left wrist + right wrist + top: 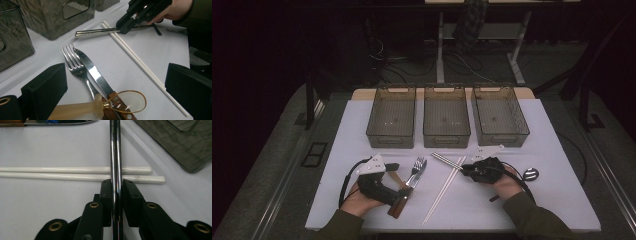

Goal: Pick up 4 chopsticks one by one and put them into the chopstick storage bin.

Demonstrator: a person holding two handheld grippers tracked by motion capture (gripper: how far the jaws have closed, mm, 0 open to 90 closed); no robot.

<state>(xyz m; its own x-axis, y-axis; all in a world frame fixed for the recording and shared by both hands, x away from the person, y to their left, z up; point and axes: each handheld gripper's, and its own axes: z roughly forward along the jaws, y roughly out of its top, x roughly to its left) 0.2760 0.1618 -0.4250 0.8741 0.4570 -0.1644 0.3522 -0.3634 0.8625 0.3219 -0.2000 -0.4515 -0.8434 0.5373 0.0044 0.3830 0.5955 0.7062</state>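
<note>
Metal chopsticks [115, 157] — pinched near their right end by the right gripper [116, 192] fingers, crossing the white chopsticks [75, 173] mid-surface — could scissor apart on lifting, left gripper [112, 82] wide over fork [75, 66].

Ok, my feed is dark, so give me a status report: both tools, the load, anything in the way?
Right tool shut on steel chopstick pair. Left tool open over fork and wood-handled knife. White chopsticks underneath.
</note>
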